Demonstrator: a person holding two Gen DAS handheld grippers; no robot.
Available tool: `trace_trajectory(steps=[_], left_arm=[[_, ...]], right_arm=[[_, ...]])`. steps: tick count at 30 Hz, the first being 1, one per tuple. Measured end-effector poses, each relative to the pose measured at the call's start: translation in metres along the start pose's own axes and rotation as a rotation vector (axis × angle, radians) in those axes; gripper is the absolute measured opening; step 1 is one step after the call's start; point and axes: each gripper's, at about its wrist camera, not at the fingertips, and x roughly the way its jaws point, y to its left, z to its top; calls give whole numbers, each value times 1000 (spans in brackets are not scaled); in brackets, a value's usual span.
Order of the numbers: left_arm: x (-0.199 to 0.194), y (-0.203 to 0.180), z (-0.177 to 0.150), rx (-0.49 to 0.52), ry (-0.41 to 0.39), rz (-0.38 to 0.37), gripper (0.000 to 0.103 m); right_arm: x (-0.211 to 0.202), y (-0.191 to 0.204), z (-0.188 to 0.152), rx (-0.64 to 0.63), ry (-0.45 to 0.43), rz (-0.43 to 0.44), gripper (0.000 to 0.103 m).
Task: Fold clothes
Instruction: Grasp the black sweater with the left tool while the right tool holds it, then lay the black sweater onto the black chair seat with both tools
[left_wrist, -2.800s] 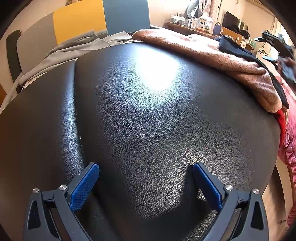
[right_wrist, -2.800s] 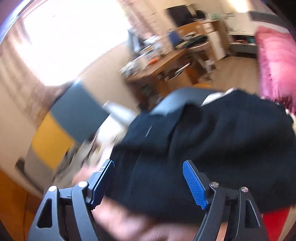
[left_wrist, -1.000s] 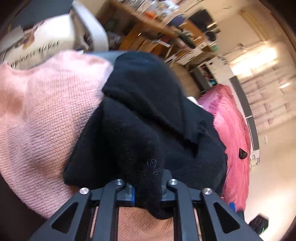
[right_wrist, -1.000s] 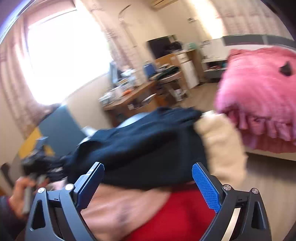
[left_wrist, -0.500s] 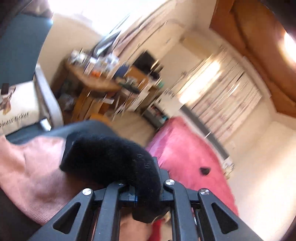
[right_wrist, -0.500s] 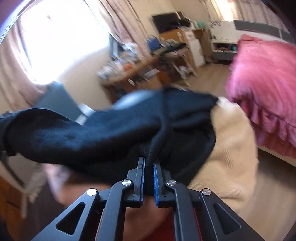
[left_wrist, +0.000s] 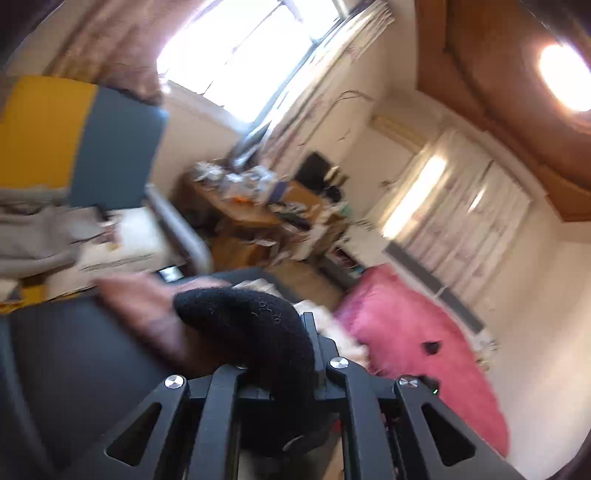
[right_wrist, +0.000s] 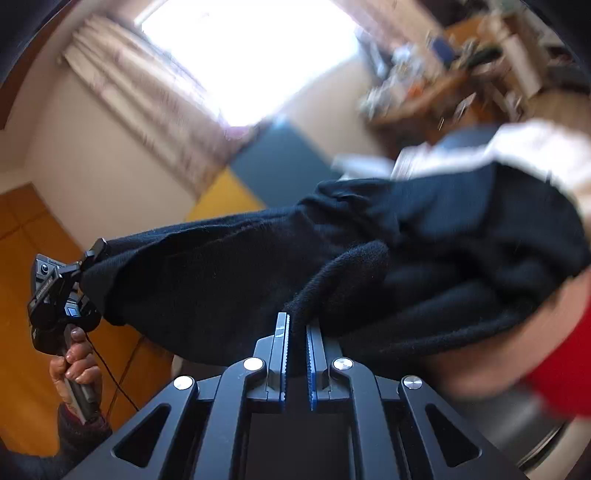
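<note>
A black knit garment (right_wrist: 369, 258) hangs stretched in the air between both grippers. My right gripper (right_wrist: 296, 332) is shut on one folded edge of it. In the right wrist view my left gripper (right_wrist: 86, 264) is at the far left, held by a hand (right_wrist: 74, 365), shut on the garment's other end. In the left wrist view the left gripper (left_wrist: 280, 363) is shut on a bunched fold of the black garment (left_wrist: 251, 325), which hides its fingertips. A pink knit garment (left_wrist: 147, 314) lies on the black leather surface (left_wrist: 66, 362) below.
A pink bedspread (left_wrist: 417, 350) lies to the right. A cluttered wooden desk (left_wrist: 258, 206) stands behind. A yellow and blue panel (left_wrist: 74, 140) and grey clothes (left_wrist: 33, 236) are at the left. Red cloth (right_wrist: 561, 369) and cream cloth (right_wrist: 535, 144) lie near the black garment.
Both grippers have lifted the black garment up off the pile and pulled it apart into a stretched span. The views have tilted upward toward the window and ceiling.
</note>
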Motion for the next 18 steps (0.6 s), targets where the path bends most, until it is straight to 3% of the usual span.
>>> trace_trajectory(steps=[4,5,9,12,14,17,18], left_arm=[[-61,60,-71,-124,40,131,9],[-75,74,-88,-174,43,132,9],[-114,108,-152,-232,80,263,9],[-144,133,-201,-275,107,361,9],[-152,135,-225,-276,129,388,9],[-160,131,-250,-291,141,375,9],[-162,127,-254,-287,144,361,9]], right_arm=[[39,6,-56,37,167,6,9],[49,7,-70,46,209,7,9],[69,13,-108,-8,331,-93,12],[71,14,-120,-36,356,-164,12],[67,18,-126,-37,354,-175,12],[64,20,-126,-28,346,-172,13],[63,26,-129,-27,343,-165,23]])
